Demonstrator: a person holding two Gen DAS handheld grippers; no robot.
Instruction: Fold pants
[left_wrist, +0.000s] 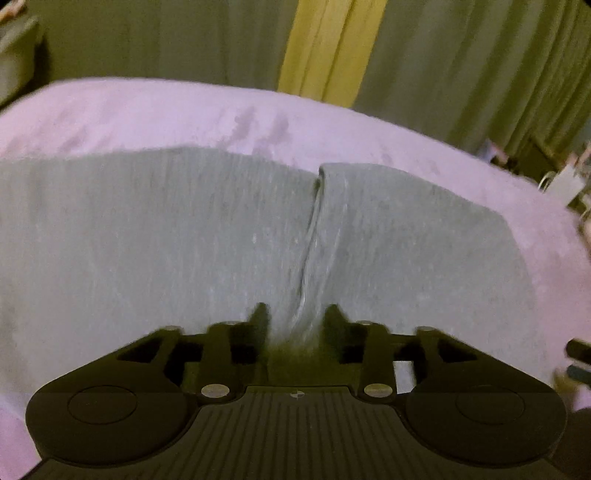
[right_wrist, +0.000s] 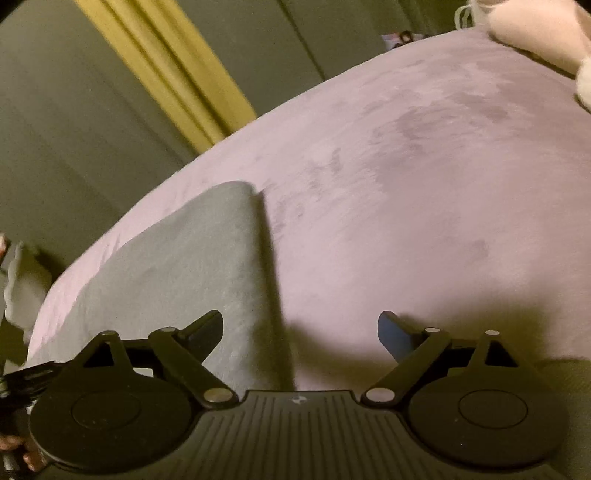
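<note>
On the lilac bed cover (left_wrist: 147, 107) the grey-green pants (left_wrist: 147, 240) lie spread flat, filling most of my left wrist view. A raised crease (left_wrist: 308, 251) runs down the middle of the cloth toward me and ends between the tips of my left gripper (left_wrist: 295, 314). My left fingers (left_wrist: 260, 314) stand partly apart, one on each side of that ridge; I see cloth in the gap, but the pads do not press on it. The far edge of the pants lies well short of the bed's far edge, with bare cover beyond it. Behind the bed hang drab green curtains (left_wrist: 461, 66) with one yellow panel (left_wrist: 325, 48) between them.

From my right wrist view, the pants (right_wrist: 177, 273) show as a folded wedge at the left, its rounded corner pointing away from me and its right edge casting a dark shadow on the cover (right_wrist: 424, 184). My right gripper (right_wrist: 299, 328) is spread wide with nothing between its fingers: the left fingertip (right_wrist: 207, 326) sits over the cloth, the right one (right_wrist: 393, 332) over bare cover. A pale pink soft thing (right_wrist: 535, 33) rests on the far right corner of the bed; I cannot tell what it is. The picture is blurred in both views.
</note>
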